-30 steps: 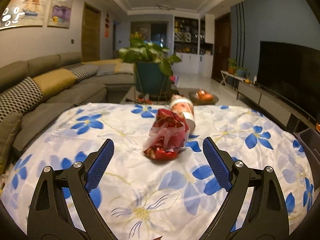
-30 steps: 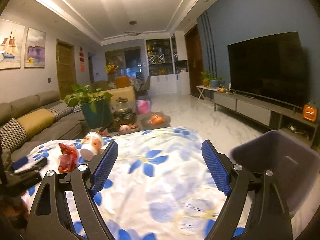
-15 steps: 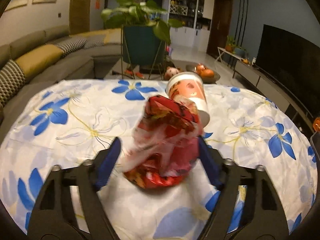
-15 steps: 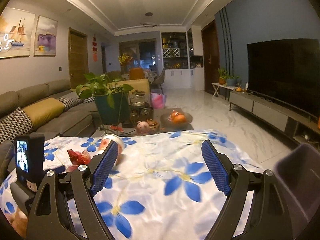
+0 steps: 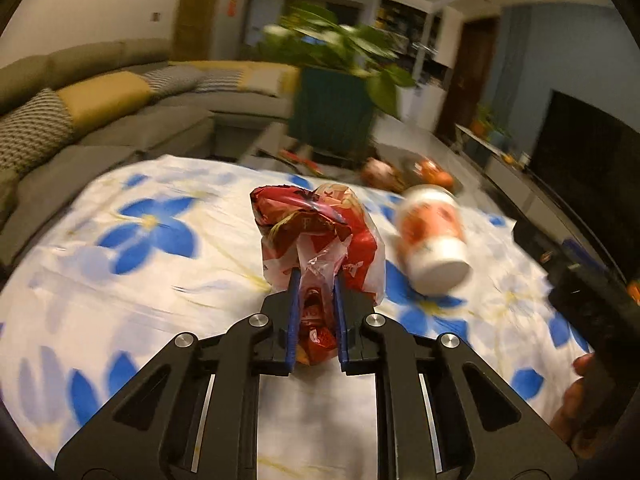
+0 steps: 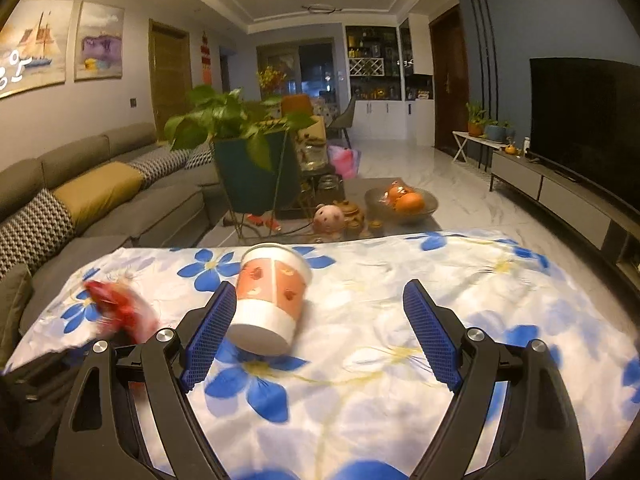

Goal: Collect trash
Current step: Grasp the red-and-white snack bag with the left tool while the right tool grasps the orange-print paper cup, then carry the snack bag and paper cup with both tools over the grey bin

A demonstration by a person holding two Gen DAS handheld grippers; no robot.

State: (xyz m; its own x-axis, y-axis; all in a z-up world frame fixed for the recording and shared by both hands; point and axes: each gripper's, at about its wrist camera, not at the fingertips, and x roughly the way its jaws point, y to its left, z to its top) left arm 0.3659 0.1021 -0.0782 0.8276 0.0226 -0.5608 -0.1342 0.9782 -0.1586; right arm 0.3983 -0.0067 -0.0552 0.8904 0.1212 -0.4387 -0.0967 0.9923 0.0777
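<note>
Over on the left, the left gripper has its blue pads pinched nearly together on the crumpled red and white plastic snack wrapper, with a twist of clear film and red foil squeezed in the narrow gap between them. The bundle stands up from the white cloth with blue flowers that covers the table; whether its underside is touching the cloth or already clear of it, I cannot tell, since the view is smeared by motion.

To the right of the wrapper lies the orange and white paper cup, tipped on its side with its white base toward the cameras and its rim pointing away toward the sofa end of the room. The right gripper hangs just short of it with jaws spread wide and nothing between them; its left pad is right beside the cup's flank, possibly brushing it.

By my reckoning the job is barely begun: one piece is gripped but not yet binned, the cup is not yet picked up, and no bin shows in either view now.

The left wrist view alone shows the pinch on the wrapper, plus the right tool's dark body at its right edge. The right wrist view gives the wrapper only as a red blur at far left, but shows the cup sharply.
</note>
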